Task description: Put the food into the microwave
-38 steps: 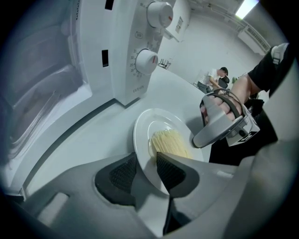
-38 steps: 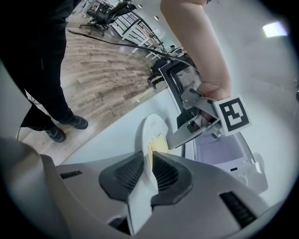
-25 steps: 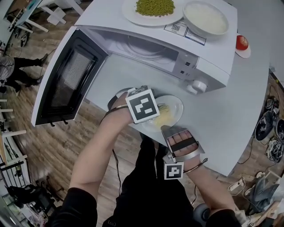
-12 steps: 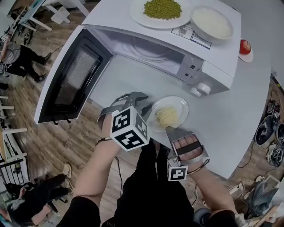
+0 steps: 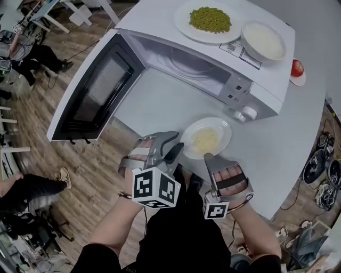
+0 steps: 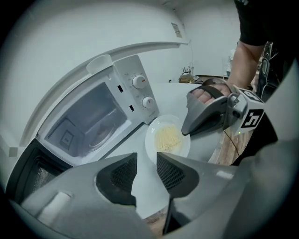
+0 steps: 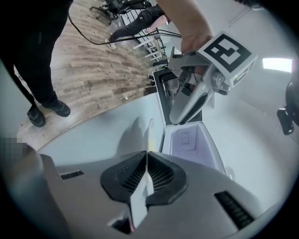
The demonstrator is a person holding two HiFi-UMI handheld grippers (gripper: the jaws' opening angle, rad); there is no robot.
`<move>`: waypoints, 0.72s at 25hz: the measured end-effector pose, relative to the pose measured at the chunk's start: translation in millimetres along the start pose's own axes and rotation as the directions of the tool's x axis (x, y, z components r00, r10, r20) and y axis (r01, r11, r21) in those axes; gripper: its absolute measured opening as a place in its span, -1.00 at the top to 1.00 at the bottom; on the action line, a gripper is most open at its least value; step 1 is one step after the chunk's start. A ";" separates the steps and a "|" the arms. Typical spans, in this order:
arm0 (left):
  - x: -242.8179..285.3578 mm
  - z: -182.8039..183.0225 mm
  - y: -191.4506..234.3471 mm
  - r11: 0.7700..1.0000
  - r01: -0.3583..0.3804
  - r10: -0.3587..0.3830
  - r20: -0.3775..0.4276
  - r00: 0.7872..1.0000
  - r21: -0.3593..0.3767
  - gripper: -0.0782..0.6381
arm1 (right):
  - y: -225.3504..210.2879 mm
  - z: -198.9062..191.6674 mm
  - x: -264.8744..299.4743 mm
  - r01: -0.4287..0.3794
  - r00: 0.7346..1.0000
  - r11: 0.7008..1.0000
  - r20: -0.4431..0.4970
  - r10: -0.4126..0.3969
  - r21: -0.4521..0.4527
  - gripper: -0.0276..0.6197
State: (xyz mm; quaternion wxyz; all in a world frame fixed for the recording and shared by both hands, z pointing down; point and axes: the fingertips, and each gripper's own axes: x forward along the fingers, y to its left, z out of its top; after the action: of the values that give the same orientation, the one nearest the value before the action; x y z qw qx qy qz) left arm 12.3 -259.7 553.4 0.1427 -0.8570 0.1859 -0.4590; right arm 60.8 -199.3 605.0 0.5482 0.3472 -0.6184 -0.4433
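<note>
The right gripper [image 7: 145,173] was pinched tight on the rim of the round white plate [image 5: 226,132] of yellow noodles [image 5: 205,140]. The left gripper [image 6: 145,169], jaws apart and empty, had backed off to the plate's eight o'clock. So it looked like the right one alone would carry it into the open white microwave [image 5: 256,80] at eleven o'clock.

We take this for a lab or test room rather than a home kitchen. A microwave [image 5: 213,64] stands on a plain white table [image 5: 287,149] over a plank floor [image 5: 80,176]. Coiled cables [image 5: 318,162] lie heaped beside the table, white desks [image 5: 80,10] stand beyond, and other people [image 5: 29,186] are close by.
</note>
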 end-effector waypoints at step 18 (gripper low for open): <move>-90.9 -9.1 51.3 0.985 -0.163 0.166 0.078 0.983 -0.050 0.40 | -110.5 18.8 41.1 0.126 0.992 0.992 -0.005 -0.126 0.018 0.84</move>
State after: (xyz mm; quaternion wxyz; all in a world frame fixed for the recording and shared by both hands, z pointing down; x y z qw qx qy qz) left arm -51.4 -265.1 470.2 0.1691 -0.8597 0.2600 -0.4059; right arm 29.6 -274.1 517.4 0.5171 0.3913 -0.5983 -0.4707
